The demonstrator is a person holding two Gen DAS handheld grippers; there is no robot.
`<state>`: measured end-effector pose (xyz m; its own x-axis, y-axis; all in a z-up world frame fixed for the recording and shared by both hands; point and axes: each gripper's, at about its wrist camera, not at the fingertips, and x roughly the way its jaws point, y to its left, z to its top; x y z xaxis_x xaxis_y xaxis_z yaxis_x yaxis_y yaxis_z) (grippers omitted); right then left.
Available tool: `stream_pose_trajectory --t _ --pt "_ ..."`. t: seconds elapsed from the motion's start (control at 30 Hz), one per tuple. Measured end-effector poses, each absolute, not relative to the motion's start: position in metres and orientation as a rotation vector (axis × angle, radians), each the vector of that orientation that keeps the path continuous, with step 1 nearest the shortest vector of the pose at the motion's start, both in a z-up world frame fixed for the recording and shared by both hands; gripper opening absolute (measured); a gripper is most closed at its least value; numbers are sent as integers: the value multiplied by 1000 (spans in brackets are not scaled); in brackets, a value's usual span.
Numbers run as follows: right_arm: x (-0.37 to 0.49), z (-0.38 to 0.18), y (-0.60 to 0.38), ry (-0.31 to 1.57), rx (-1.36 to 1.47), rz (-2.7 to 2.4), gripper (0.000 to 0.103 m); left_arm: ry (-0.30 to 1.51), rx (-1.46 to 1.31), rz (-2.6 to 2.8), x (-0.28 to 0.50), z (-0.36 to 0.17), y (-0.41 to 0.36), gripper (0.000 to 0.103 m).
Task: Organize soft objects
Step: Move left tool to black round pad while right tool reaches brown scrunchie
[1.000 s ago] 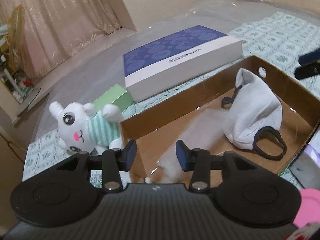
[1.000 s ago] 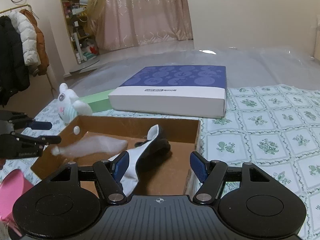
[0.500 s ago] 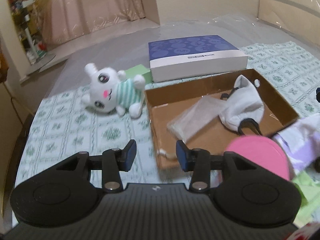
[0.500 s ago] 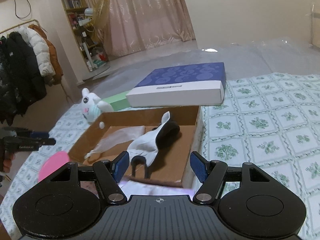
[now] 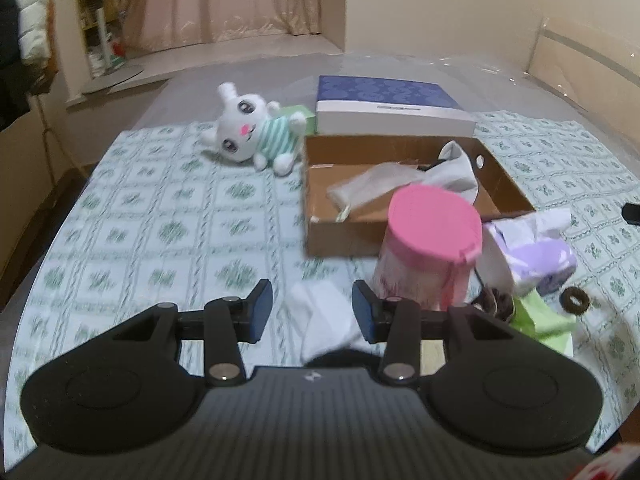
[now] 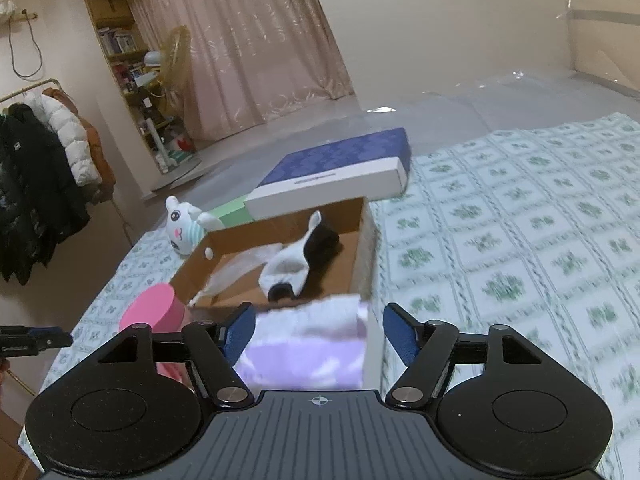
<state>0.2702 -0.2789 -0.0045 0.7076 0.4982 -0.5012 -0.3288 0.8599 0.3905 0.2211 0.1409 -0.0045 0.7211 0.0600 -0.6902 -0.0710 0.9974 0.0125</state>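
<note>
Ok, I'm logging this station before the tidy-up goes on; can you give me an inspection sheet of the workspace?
Surface: green-patterned cloth over a bed.
Job's things: white sock and clear bag inside the cardboard box; plush bunny beside it; white cloth near the left gripper.
Clutter: pink-lidded tub, purple tissue pack, blue box, black ring.
Grippers: left gripper open, empty; right gripper open, jaws just widening over the tissue pack.
Cables: nothing seen.
Surroundings: curtain, coats, shelf.

Pink curtains (image 6: 256, 60), bookshelf (image 6: 120, 44), maybe coat rack (image 6: 36, 92).
</note>
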Motion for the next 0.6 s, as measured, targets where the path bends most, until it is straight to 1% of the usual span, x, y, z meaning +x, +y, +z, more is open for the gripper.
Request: stream_pose_trajectory --t 0.1,0.33,0.6 --pt "251 -10 -285 663 285 446 74 779 -46 96 199 -9 144 41" --pt "217 -21 -293 723 237 443 75 781 -101 162 160 -15 149 43" --pt "193 -39 -292 759 217 439 75 793 -124 198 132 -28 142 45"
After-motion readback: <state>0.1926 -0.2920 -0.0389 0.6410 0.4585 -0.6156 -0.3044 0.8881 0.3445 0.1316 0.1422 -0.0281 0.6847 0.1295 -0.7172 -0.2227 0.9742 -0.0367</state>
